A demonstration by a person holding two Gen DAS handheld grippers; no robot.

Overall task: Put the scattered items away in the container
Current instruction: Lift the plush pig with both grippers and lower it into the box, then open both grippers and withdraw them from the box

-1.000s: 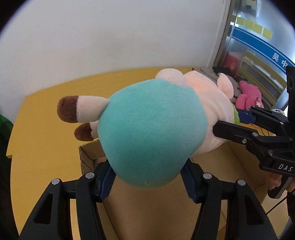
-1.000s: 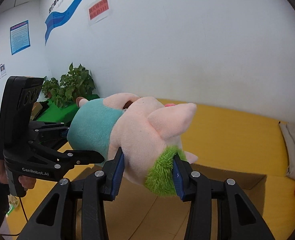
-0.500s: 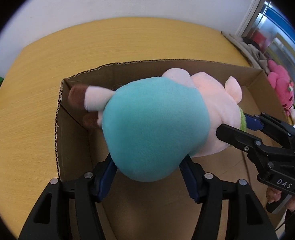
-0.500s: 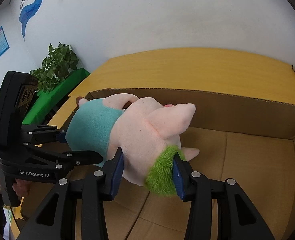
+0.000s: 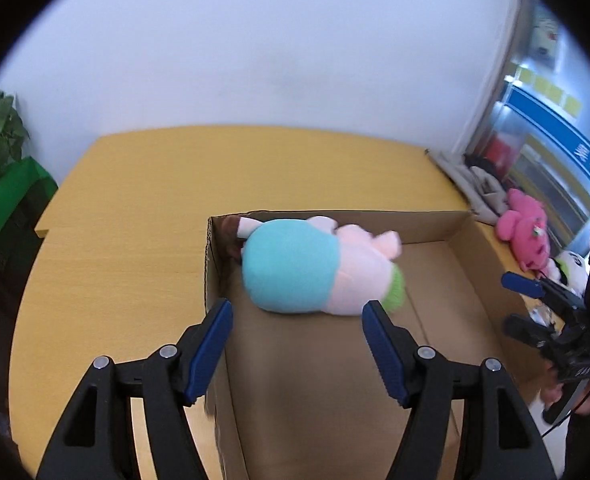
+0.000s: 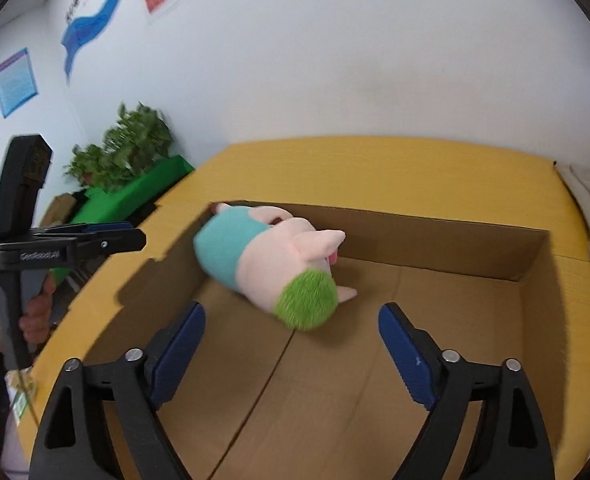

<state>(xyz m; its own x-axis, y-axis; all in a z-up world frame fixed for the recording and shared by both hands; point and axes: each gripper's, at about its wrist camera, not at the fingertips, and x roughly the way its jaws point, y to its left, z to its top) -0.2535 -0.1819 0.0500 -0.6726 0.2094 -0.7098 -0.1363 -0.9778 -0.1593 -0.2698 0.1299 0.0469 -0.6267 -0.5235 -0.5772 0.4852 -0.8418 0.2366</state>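
A second ago both grippers clamped the plush pig in the air above the box; now the plush pig lies on the floor of the cardboard box, free of both tools, and the cameras look at it from farther back. In the left wrist view the left gripper has its jaws opening, the blue pads standing well apart with nothing between them, the toy lying just beyond the tips at about twelve o'clock. The pig rests on its side in the far left corner of the box, its teal body toward the corner, its brown-tipped feet against the far wall at about eleven o'clock, and its green tuft pointing toward the box's middle. In the right wrist view the right gripper is likewise opening, its pads spread wide and empty, with the green tuft of the plush pig just ahead of the tips. The box stands on a yellow table. Outside the box, at about three o'clock in the left wrist view, a pink plush toy and a white plush toy lie on the table near the right gripper's body. A potted plant on a green stand sits at about ten o'clock in the right wrist view, beside the left gripper's handle held by a hand.
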